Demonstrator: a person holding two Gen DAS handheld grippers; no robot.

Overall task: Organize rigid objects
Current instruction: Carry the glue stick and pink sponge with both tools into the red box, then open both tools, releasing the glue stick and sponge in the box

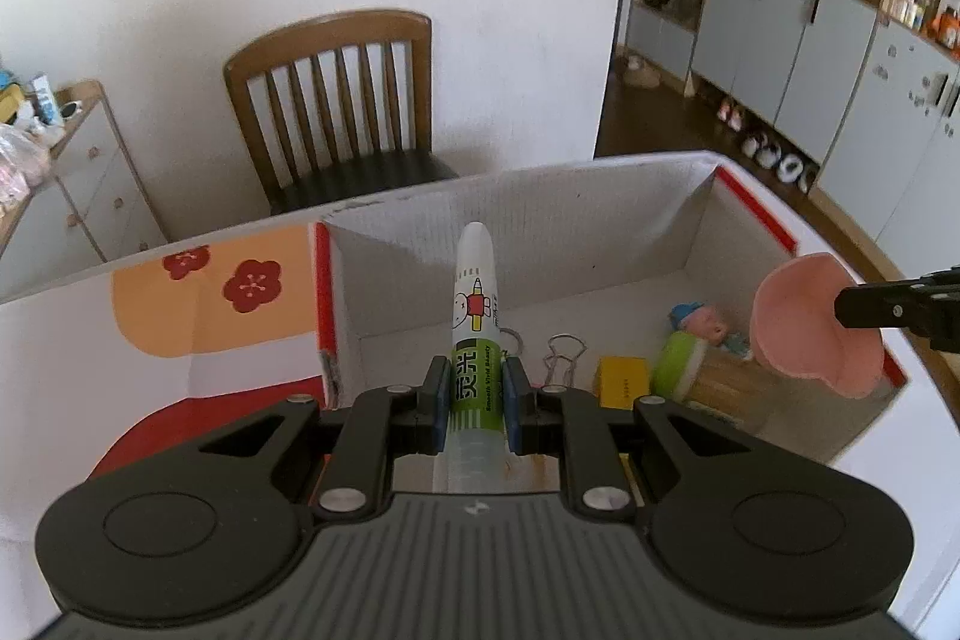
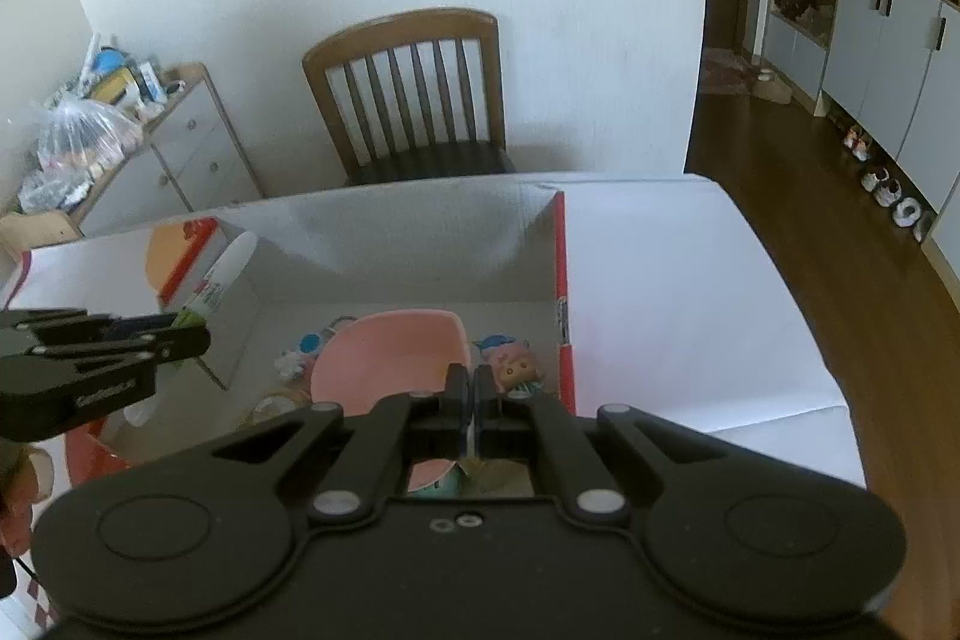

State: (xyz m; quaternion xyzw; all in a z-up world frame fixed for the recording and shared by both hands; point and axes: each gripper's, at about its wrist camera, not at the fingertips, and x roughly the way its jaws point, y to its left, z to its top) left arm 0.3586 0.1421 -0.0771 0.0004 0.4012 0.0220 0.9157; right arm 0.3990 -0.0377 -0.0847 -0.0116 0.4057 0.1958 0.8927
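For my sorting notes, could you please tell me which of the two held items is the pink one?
The pink bowl, gripped by its rim in the right tongs; the left tongs hold a white-and-green marker pen instead.

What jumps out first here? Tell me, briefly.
First, the white and green marker clamped in the left tongs, its tip up over the open cardboard box. Next, the pink bowl pinched by its rim in the right tongs, above the box where a small doll lies. Behind stands a wooden chair against the white wall.
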